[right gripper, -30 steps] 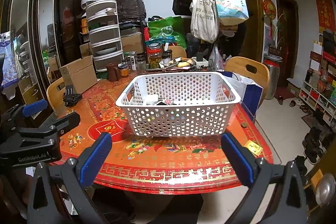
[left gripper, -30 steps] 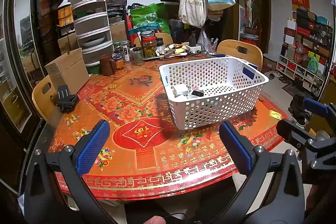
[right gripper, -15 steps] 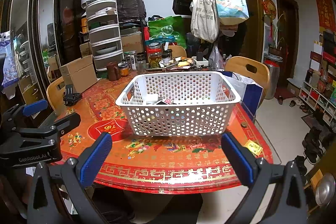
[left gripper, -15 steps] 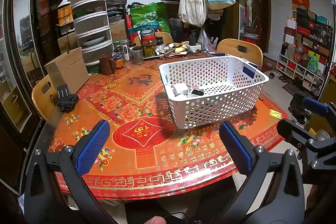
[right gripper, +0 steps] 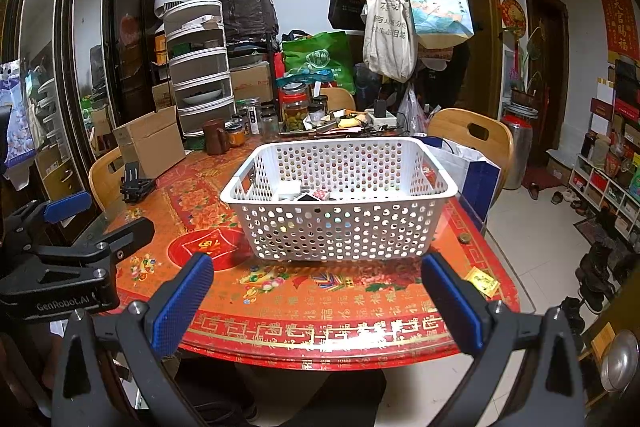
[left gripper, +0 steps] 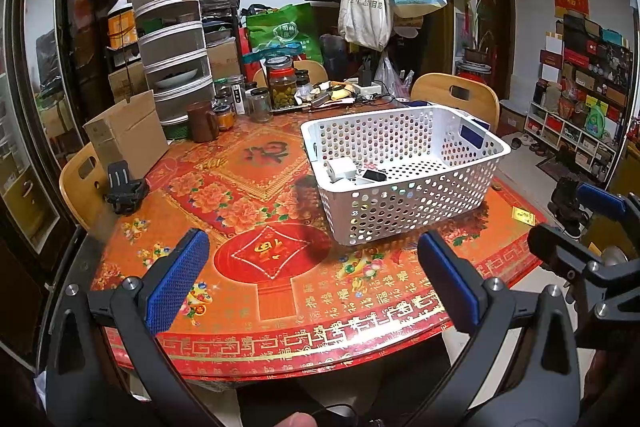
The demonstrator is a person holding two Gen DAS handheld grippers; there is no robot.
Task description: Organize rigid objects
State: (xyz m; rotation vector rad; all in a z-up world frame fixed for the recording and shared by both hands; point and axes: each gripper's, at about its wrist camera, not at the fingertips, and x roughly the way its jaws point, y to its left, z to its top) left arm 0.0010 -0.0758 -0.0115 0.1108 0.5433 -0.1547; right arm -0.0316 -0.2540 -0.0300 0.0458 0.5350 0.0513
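A white perforated basket [left gripper: 472,131] stands on the red patterned round table [left gripper: 256,291]; it also shows in the right wrist view [right gripper: 340,227]. Inside it lie a white box-like item [left gripper: 342,167] and a small dark item [left gripper: 375,175]. My left gripper [left gripper: 312,277] is open and empty, held back over the table's near edge, short of the basket. My right gripper [right gripper: 316,295] is open and empty, also at the near edge facing the basket. A black clamp-like object [left gripper: 125,189] lies at the table's left side.
Jars [left gripper: 282,87], a brown mug [left gripper: 202,121], a cardboard box [left gripper: 128,131] and stacked food covers [left gripper: 172,51] crowd the table's far side. Wooden chairs [left gripper: 460,99] stand around it. A small yellow packet [right gripper: 482,281] and a coin [right gripper: 464,238] lie at the right edge.
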